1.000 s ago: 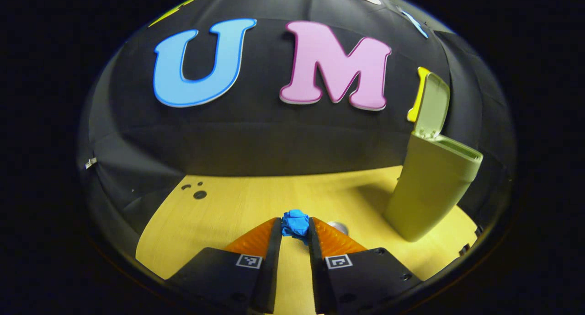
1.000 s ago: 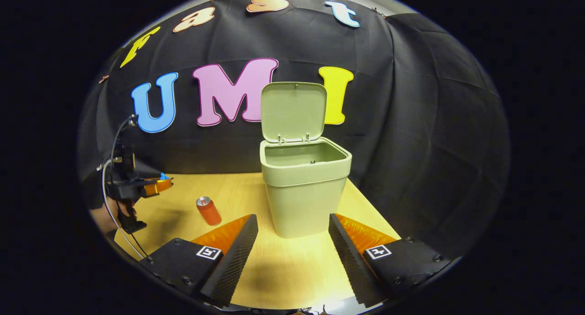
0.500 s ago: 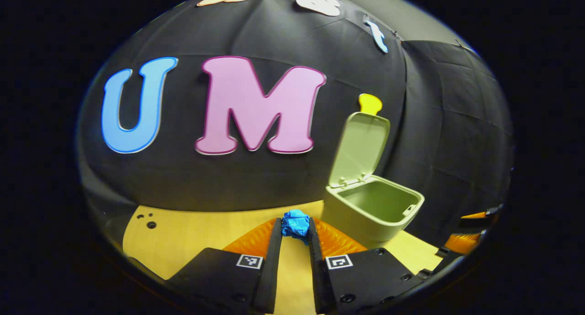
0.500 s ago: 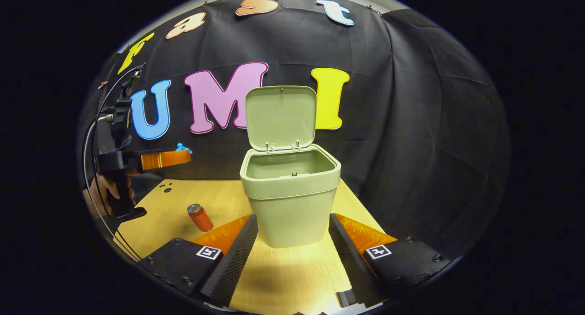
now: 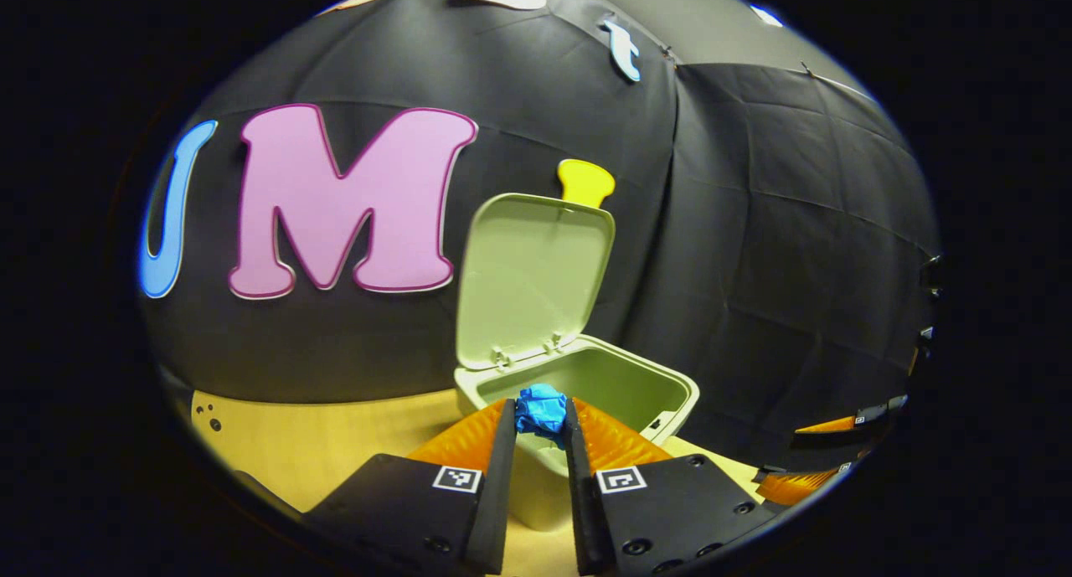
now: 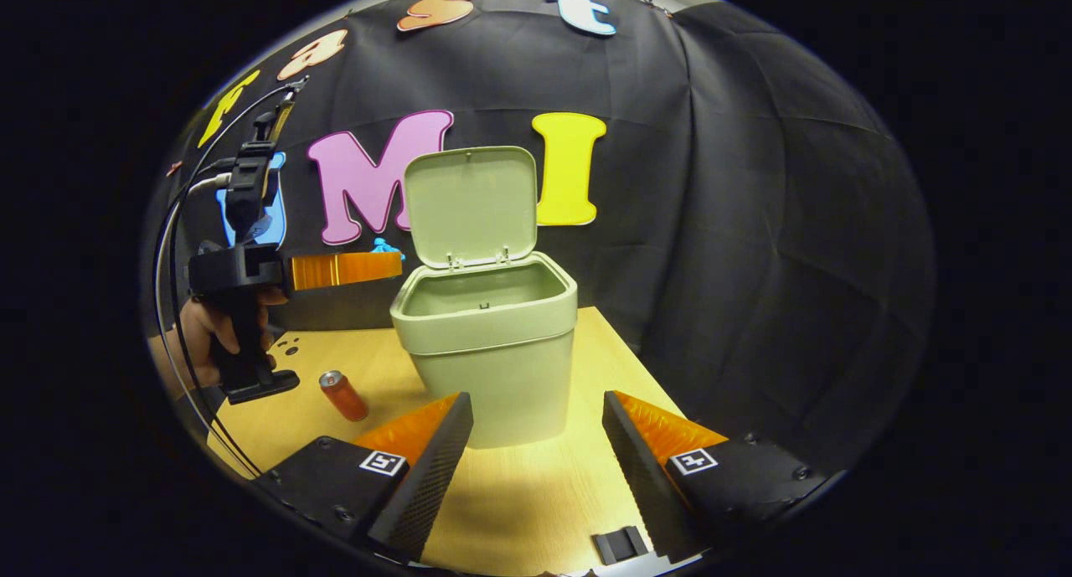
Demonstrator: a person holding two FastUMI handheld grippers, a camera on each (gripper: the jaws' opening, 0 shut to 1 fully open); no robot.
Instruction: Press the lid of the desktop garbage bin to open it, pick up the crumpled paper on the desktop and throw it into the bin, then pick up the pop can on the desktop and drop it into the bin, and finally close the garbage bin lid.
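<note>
Left gripper view: left gripper (image 5: 540, 414) at bottom center, fingers clamped on blue paper ball (image 5: 541, 410), over near rim of green bin (image 5: 666, 376), lid (image 5: 529, 275) upright behind it. Right gripper view: right gripper (image 6: 536, 430) spread wide, holding nothing, bin centered beyond it on the table (image 6: 536, 493); can (image 6: 342, 394) lying lower left, hand (image 6: 209, 330) holding left gripper at left edge, paper ball at its tips beside the bin's rim.
</note>
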